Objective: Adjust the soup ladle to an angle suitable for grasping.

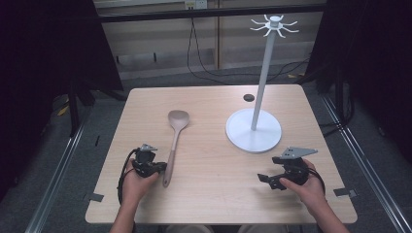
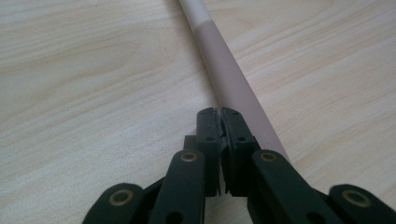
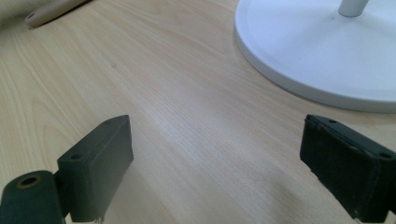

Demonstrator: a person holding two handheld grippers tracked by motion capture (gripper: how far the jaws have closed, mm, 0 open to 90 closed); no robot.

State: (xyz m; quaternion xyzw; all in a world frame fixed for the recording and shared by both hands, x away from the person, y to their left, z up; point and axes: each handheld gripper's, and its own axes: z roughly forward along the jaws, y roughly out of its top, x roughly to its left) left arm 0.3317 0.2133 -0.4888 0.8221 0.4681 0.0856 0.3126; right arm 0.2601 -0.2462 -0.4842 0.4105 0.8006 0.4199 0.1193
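Observation:
A wooden spoon (image 1: 175,136) lies on the table, bowl away from me and handle toward the front. My left gripper (image 1: 162,167) sits just left of the handle's near end. In the left gripper view the jaws (image 2: 220,114) are pressed together with nothing between them, and the spoon handle (image 2: 224,70) runs under and past the right jaw. A white hook stand (image 1: 253,131) with a tall pole stands at the right. My right gripper (image 1: 265,180) rests open near the front right, its jaws wide apart (image 3: 219,154) over bare wood, short of the stand's base (image 3: 308,51).
A small black round disc (image 1: 248,97) lies on the wooden table (image 1: 209,194) behind the stand. The spoon's handle end (image 3: 51,11) appears at the top left of the right gripper view. Dark curtains and metal rails flank the table.

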